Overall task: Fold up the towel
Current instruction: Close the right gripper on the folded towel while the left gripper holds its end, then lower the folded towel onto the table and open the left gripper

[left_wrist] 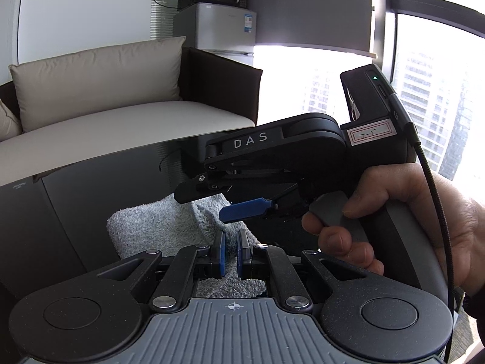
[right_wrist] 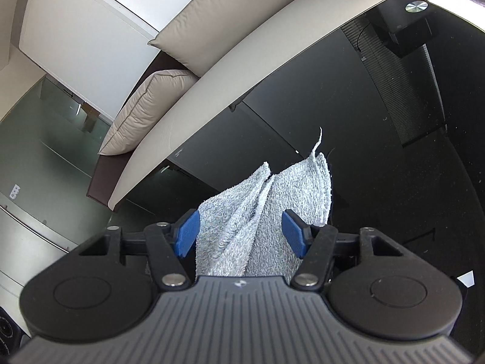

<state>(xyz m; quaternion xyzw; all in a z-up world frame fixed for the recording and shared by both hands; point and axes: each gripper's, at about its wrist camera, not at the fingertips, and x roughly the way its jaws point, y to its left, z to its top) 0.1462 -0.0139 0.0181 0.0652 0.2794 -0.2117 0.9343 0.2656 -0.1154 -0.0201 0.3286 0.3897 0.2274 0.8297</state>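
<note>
With the left gripper [left_wrist: 231,250] clenching the grey towel [left_wrist: 169,227], the right gripper [right_wrist: 241,233] is straddling it unclamped and needing both hanging layers gathered squarely.

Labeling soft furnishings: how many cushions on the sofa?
2. One large cushion stands against the sofa back; a second cushion sits at the sofa's end, to its left in the right wrist view. More may lie out of frame.
</note>
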